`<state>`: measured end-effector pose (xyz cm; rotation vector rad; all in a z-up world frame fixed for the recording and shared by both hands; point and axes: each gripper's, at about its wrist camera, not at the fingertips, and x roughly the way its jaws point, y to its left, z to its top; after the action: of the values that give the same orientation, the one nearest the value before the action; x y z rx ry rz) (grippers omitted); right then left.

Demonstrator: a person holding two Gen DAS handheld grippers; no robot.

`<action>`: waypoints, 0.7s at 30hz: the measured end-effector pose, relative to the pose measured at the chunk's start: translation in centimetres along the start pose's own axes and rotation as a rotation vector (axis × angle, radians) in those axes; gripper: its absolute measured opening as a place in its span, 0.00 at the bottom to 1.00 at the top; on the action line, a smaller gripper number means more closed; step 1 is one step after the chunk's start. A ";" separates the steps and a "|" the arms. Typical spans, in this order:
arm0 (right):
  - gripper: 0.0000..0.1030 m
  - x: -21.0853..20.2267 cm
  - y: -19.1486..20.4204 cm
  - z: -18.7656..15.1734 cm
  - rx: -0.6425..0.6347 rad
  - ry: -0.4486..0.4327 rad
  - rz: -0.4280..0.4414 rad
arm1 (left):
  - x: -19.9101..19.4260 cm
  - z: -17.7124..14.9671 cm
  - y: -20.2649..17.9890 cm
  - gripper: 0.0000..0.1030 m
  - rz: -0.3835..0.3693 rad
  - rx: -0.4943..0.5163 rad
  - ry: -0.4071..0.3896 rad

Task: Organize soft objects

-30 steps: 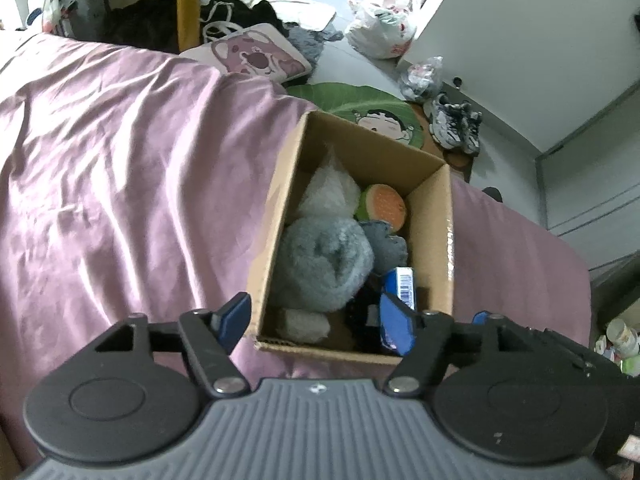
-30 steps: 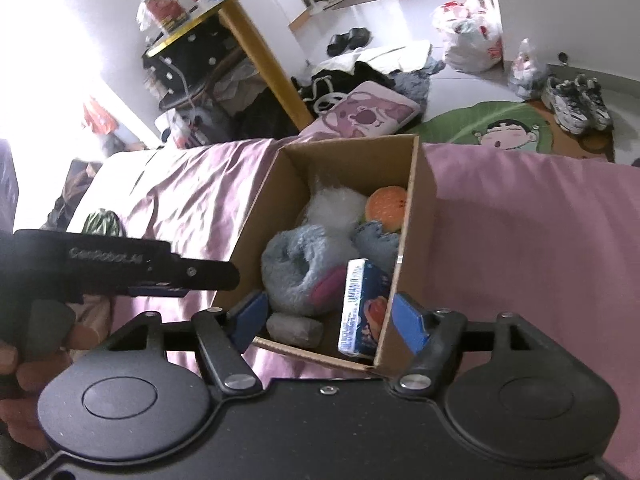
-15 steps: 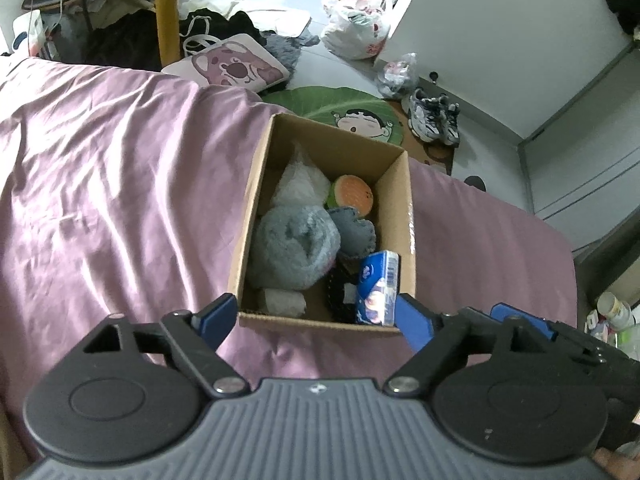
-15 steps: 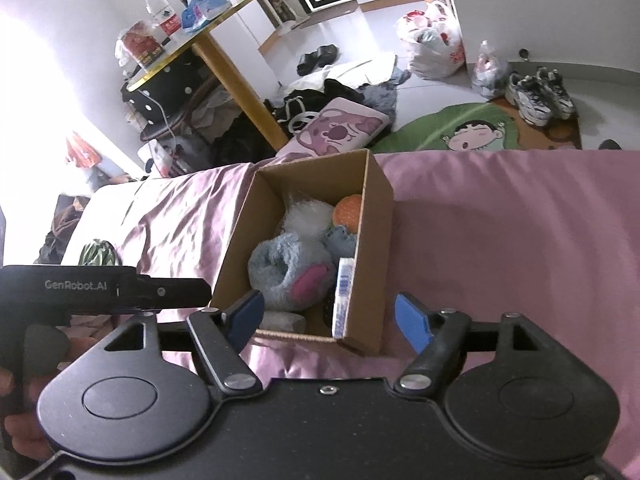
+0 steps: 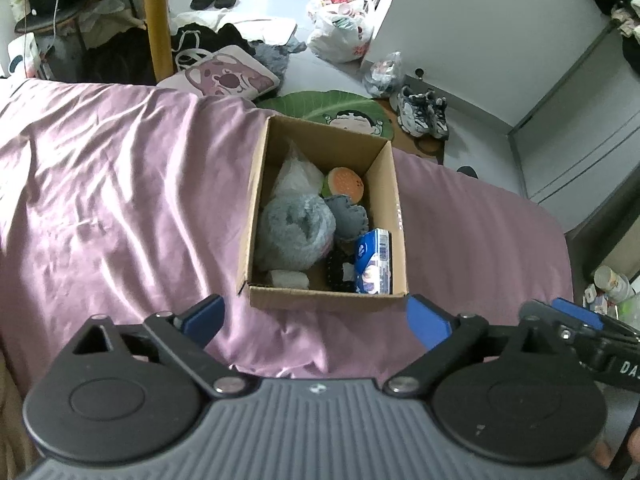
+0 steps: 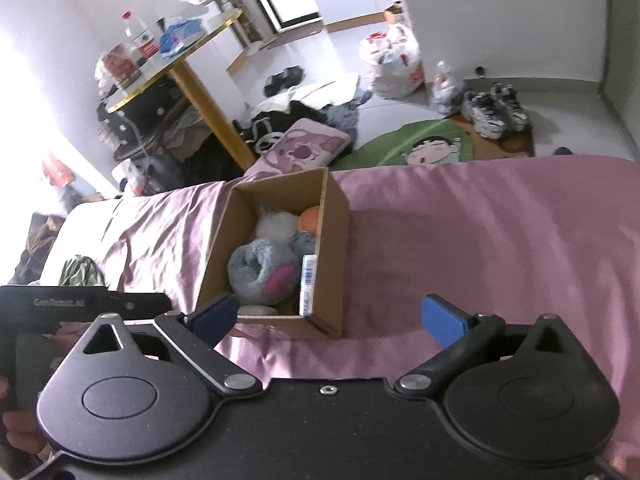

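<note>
Item: open brown cardboard box, standing on the wrinkled mauve satin bedsheet, just beyond both of your tools.

Contents, far to near:
- white crinkled plastic-wrapped bundle, far left corner.
- round orange and green burger-like plush, far right, beside the bundle.
- large fluffy grey-blue plush slipper, filling the left middle; its pink inside shows in the right wrist view.
- small grey felt piece with stitched edge, right of the slipper.
- blue and white tissue pack, upright against the near right wall.
- small pale grey wad and a dark item, too shadowed to identify, on the box floor at the near end.

Your left gripper: blue pads spread wide, holding nothing, short of the box's near wall.
Your right gripper: pads likewise wide apart and empty, near the box's near right corner.

Status: the sheet around the box shows no loose soft items, so you appear nearly or fully done. One crumpled green-patterned item lies at the far left edge of the bed; whether it belongs to the job cannot be told.
</note>
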<state>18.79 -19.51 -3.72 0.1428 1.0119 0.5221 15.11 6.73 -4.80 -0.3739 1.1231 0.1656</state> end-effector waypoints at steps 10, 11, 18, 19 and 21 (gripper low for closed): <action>1.00 -4.0 0.8 -2.2 0.028 -0.054 -0.076 | -3.1 -2.5 -0.3 0.96 -0.021 0.065 -0.040; 1.00 -4.5 0.9 -2.4 0.029 -0.066 -0.081 | -3.5 -2.7 -0.3 0.96 -0.025 0.070 -0.046; 1.00 -7.0 0.8 -3.7 0.052 -0.106 -0.132 | -5.9 -4.6 -0.4 0.97 -0.038 0.111 -0.088; 1.00 -7.3 0.9 -3.9 0.058 -0.109 -0.135 | -6.2 -4.9 -0.5 0.97 -0.038 0.116 -0.093; 1.00 -7.8 1.0 -4.2 0.067 -0.118 -0.133 | -6.8 -5.5 -0.5 0.97 -0.029 0.133 -0.104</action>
<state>11.65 -22.93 0.44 0.1627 0.9167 0.3551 7.76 4.58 -0.67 -0.2603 1.0200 0.0831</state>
